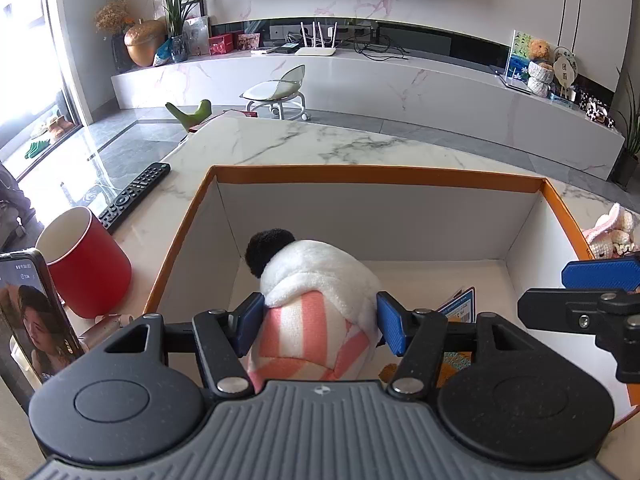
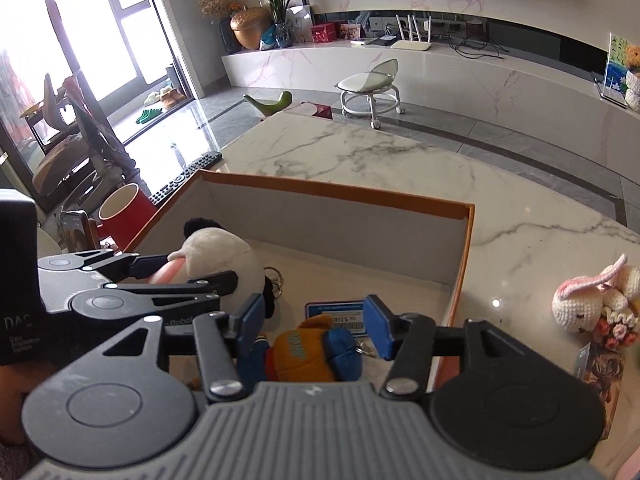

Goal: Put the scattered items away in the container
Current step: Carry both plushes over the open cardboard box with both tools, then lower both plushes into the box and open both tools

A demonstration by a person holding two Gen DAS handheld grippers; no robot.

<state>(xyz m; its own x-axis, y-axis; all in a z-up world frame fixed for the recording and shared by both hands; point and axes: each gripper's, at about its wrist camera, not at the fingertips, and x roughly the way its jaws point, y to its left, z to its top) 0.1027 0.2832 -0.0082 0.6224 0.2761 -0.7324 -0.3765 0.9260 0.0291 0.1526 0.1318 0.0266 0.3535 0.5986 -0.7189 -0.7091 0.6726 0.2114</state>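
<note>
Right now the left tool [image 1: 320, 322] is clenched on a plush toy [image 1: 316, 300], white with pink stripes and a black tuft, held inside the orange-rimmed box [image 1: 376, 175] at the centre of the left wrist frame. Lower in the right wrist frame, the right tool [image 2: 314, 326] stands released, its blue pads either side of an orange and blue stuffed toy [image 2: 308, 354] lying in the box beside a card [image 2: 340, 316]. At the right edge of that frame a crocheted bunny [image 2: 588, 300] lies on the marble surface [image 2: 360, 152], outside the box. A red cup [image 1: 86, 264] and a remote [image 1: 134, 196] sit at left.
</note>
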